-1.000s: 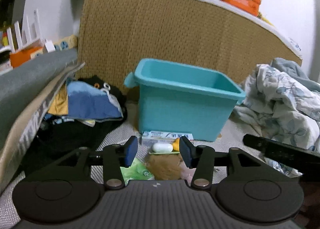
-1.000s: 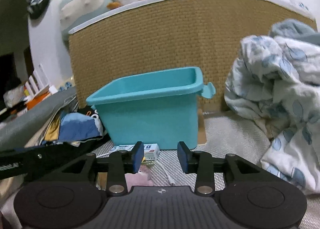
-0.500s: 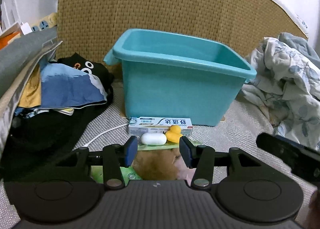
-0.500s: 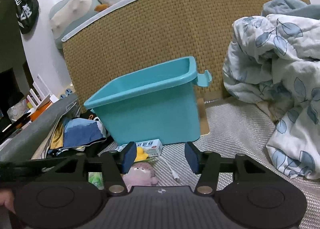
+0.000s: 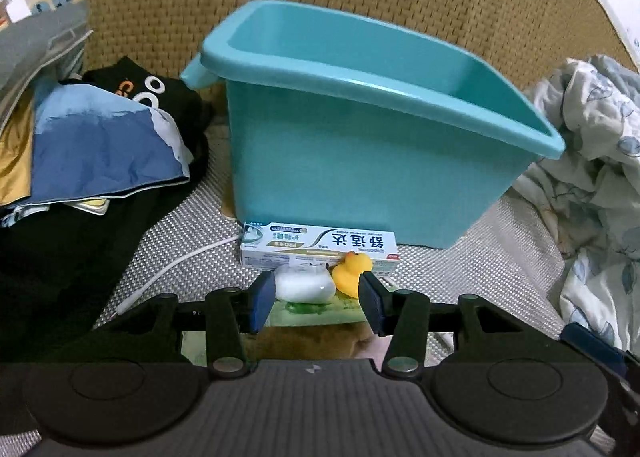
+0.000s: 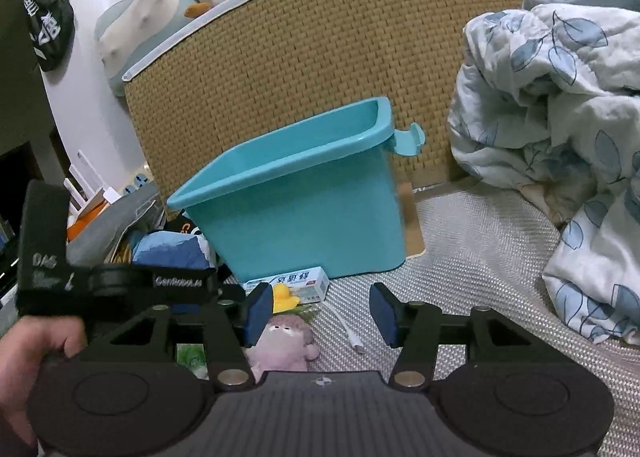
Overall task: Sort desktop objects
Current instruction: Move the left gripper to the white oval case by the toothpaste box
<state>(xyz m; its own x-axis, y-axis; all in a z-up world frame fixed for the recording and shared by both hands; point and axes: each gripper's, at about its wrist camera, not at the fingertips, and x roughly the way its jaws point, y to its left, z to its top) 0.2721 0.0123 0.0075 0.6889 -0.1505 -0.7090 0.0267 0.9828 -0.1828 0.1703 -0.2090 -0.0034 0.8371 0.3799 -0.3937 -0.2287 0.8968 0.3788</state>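
Woven grey mat (image 6: 480, 241) against wicker headboard (image 6: 280, 69); both hand-held grippers (image 5: 316, 299) (image 6: 320, 315) spread apart, empty

A woven headboard (image 6: 304, 69) stands behind; a leaf-print quilt (image 6: 560, 129) lies crumpled right; folded clothes (image 5: 92, 149) sit left.

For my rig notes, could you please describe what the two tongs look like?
Both the left tongs and right tongs are matte black with blue pads, triangular cut-out linkages, silver pivot screws and round discs on a ribbed grey body. White lettering marks the left unit's side, seen from the right wrist.
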